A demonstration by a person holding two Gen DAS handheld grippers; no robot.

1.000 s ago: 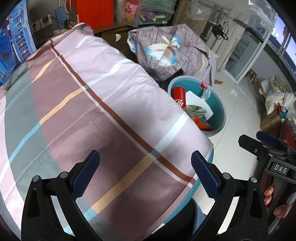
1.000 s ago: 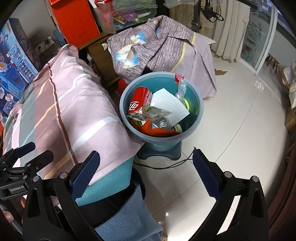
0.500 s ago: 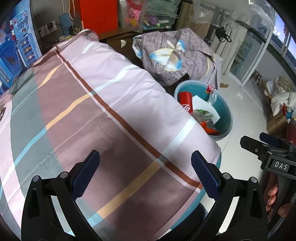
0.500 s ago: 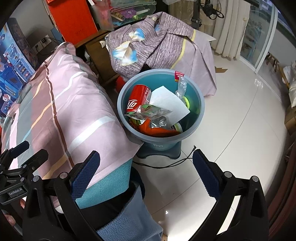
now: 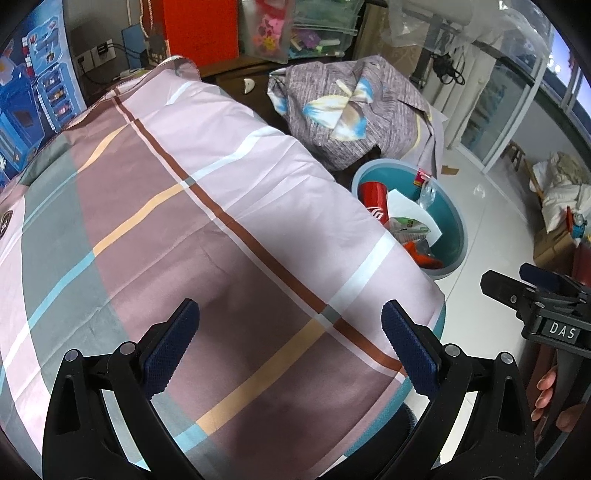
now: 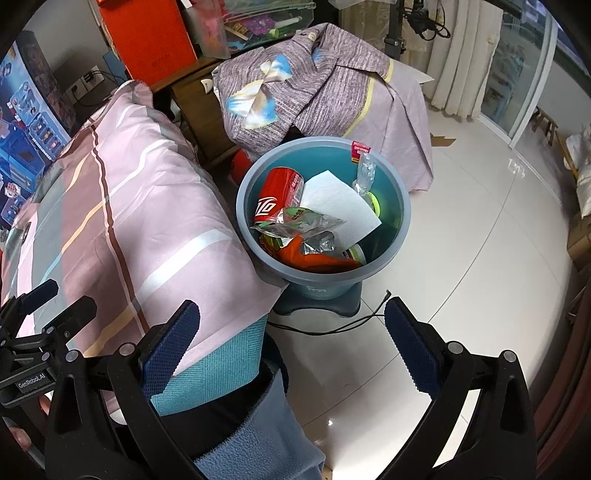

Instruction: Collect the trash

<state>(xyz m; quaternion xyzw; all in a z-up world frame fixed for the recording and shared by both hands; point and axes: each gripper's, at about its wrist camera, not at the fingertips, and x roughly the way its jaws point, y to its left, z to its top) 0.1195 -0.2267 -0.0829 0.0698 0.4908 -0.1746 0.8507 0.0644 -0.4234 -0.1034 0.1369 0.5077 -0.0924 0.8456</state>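
A blue-grey trash bin (image 6: 402, 236) stands on the white floor beside the bed; it also shows in the left wrist view (image 5: 458, 236). It holds a red can (image 6: 275, 197), a white paper sheet (image 6: 338, 201), crumpled wrappers (image 6: 306, 221) and an orange item (image 6: 314, 258). My right gripper (image 6: 291, 347) is open and empty, above the floor in front of the bin. My left gripper (image 5: 291, 347) is open and empty over the striped pink quilt (image 5: 192, 206). No trash shows on the quilt.
A grey-purple cloth (image 6: 314, 81) drapes over furniture behind the bin. A black cable (image 6: 332, 326) lies on the floor by the bin's base. An orange box (image 6: 147, 33) and clear storage bins (image 5: 306, 26) stand at the back. Glass doors (image 6: 517, 74) are on the right.
Both grippers have drifted slightly; the bin sits a little lower and further right in the left wrist view. Both stay open and empty.
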